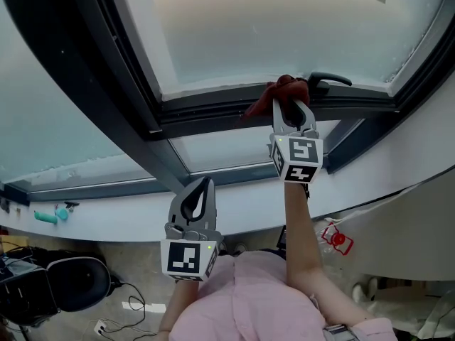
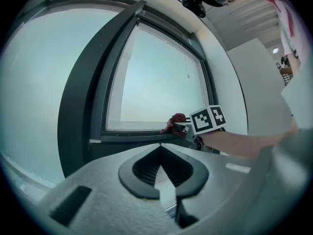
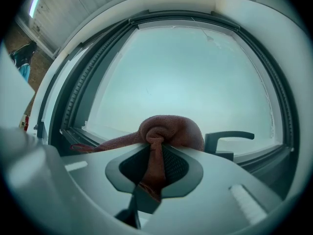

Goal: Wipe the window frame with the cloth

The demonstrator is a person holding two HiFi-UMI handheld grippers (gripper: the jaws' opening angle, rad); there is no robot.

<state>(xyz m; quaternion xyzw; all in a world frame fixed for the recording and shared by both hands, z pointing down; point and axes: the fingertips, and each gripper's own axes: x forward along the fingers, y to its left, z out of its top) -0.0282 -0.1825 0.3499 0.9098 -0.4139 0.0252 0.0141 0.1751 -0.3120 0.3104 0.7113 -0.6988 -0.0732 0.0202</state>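
While your right claw (image 1: 292, 104) is clamped on the reddish cloth (image 1: 286, 89), the bunched end of that cloth sits on the bottom rail of the dark window frame (image 1: 213, 111). It's toward the rail's right end, just left of the black handle (image 1: 328, 81). In the right gripper view you've got a strip of cloth pinched right between the pads. The rest is balled up in a knot past the tips, and a tail trails off left along the rail. The handle is just beside the ball on its right; can't tell if they actually touch.

Your left claw (image 1: 204, 185) is closed too, tips together, nothing in it. It hangs lower and to the left, in front of the white sill (image 1: 128, 215) and well apart from the cloth, pointing up toward the frame's thick slanted post.

From the left gripper view, the right claw's marker cube (image 2: 208, 120) shows over at the rail with the cloth poking out ahead of it. The glass (image 1: 284, 27) above the rail looks frosty. There's a small teal thing (image 1: 47, 217) near the sill's left end.
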